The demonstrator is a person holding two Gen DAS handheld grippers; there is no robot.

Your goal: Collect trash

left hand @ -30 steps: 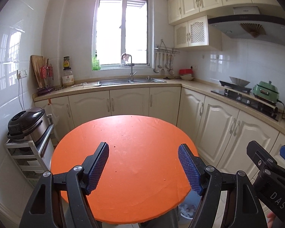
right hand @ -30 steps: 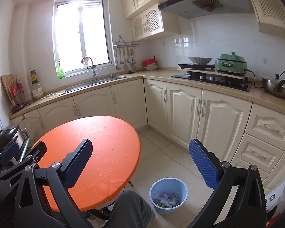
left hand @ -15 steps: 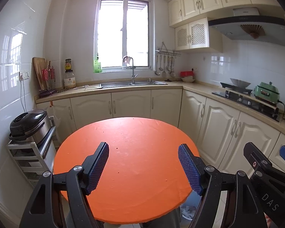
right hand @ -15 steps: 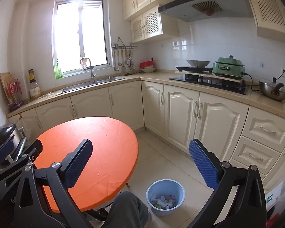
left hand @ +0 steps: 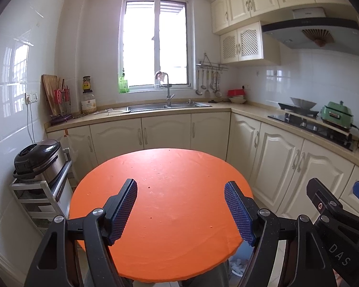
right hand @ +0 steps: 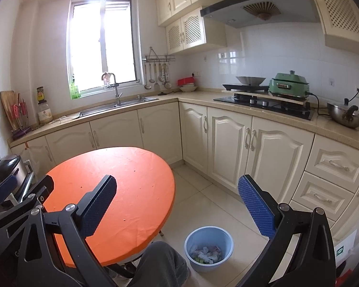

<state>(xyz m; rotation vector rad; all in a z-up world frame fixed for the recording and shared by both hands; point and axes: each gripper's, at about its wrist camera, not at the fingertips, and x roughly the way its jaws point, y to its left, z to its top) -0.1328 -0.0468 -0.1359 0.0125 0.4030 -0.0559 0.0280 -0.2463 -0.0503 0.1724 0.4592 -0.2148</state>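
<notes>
A round orange table [left hand: 170,165] fills the middle of the left wrist view, its top bare apart from a few tiny specks. My left gripper [left hand: 180,183] hovers over its near half, jaws open with nothing between the blue pads. My right gripper [right hand: 177,179] hangs open too, between the table's [right hand: 122,167] right edge and the floor. Below it a light blue bin [right hand: 204,266] stands on the tiles with crumpled white and green trash [right hand: 207,251] inside. The bin's rim [left hand: 237,264] peeks out under the table edge in the left wrist view.
A person's knee in grey trousers [right hand: 160,260] sits by the bin. Cream cabinets [right hand: 227,148] and counters wrap the back and right, with a sink [left hand: 167,106] and a green cooker [right hand: 289,83]. A rice cooker [left hand: 36,160] stands on a white rack at the left.
The left wrist view has drifted slightly, so the table sits a touch lower in frame. Both grippers keep the same opening and hold nothing.
</notes>
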